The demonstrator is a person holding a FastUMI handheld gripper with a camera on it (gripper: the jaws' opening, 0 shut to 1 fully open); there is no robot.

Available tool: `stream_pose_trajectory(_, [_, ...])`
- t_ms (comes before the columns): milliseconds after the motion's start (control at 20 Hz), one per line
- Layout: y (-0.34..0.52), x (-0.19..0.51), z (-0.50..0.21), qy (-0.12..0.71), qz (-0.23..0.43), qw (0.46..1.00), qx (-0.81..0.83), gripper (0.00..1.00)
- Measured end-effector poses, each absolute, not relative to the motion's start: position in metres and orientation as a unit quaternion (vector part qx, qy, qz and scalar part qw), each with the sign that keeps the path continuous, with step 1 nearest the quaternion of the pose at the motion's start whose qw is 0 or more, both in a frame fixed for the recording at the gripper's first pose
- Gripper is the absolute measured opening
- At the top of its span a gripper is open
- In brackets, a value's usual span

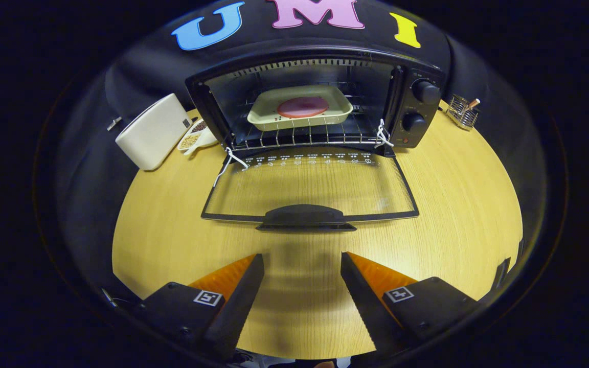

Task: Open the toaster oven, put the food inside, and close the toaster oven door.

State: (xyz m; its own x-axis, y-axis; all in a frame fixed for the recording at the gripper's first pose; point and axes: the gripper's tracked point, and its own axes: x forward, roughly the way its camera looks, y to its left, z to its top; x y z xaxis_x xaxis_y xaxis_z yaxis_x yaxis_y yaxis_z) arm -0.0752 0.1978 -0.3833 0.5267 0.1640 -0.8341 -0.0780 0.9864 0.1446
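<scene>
One wide wooden table carries everything, and on it the toaster oven stands with its glass door folded flat toward the gripper, the handle just ahead of the jaws. Inside, a pale tray sits on the wire rack, holding the round pink food, so loading looks done. Jaws stand apart and empty, probably lined up to lift the handle and swing the door closed. A cream toaster stands just left of the oven.
</scene>
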Motion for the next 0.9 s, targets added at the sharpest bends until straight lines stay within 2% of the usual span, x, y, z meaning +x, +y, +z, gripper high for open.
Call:
stream_pose_trajectory(400, [0.199,-0.052,-0.407,0.503,0.02,0.861,0.069,0.99])
stream_pose_trajectory(900, [0.198,-0.052,-0.383,0.459,0.035,0.886,0.051,0.99])
